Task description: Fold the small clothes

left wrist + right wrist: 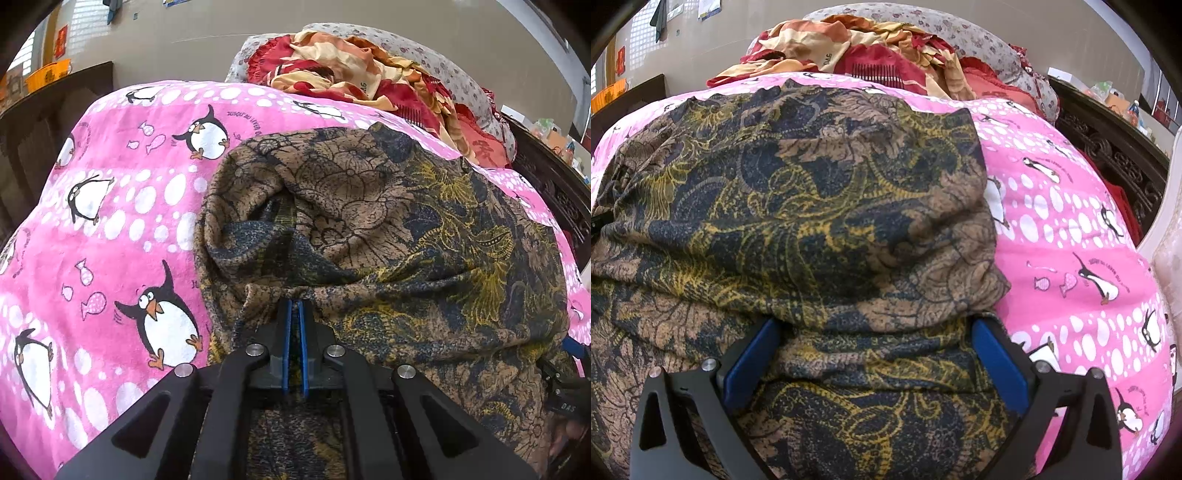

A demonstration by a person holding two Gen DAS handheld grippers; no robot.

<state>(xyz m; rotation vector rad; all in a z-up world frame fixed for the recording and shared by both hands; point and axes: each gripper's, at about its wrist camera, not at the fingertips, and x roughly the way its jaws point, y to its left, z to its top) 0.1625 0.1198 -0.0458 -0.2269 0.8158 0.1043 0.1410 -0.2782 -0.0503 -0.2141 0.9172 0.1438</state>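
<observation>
Two black claws with blue pads were at work, one in each hand. On the left claw (pixel 294 306) the two pads were pressed together, pinching a fold at the near edge of the one brown, dark blue and yellow flowery cloth (pixel 369 229). On the right claw (pixel 875 332) the two pads (pixel 750 365) stood spread wide apart, with the same cloth lying between them and draped over their tips; I could not tell if they touched it. That cloth was one soft, thin piece with big flower and leaf shapes on it. It was bunched and wrinkled, with a deep pocket of folds near the left claw. It lay on one fuzzy pink blanket with white dots, small fish and many black and white penguins (pixel 122 206). Behind it, at the far end of the bed, sat one rumpled heap of red, orange and cream bedding (pixel 354 70).
</observation>
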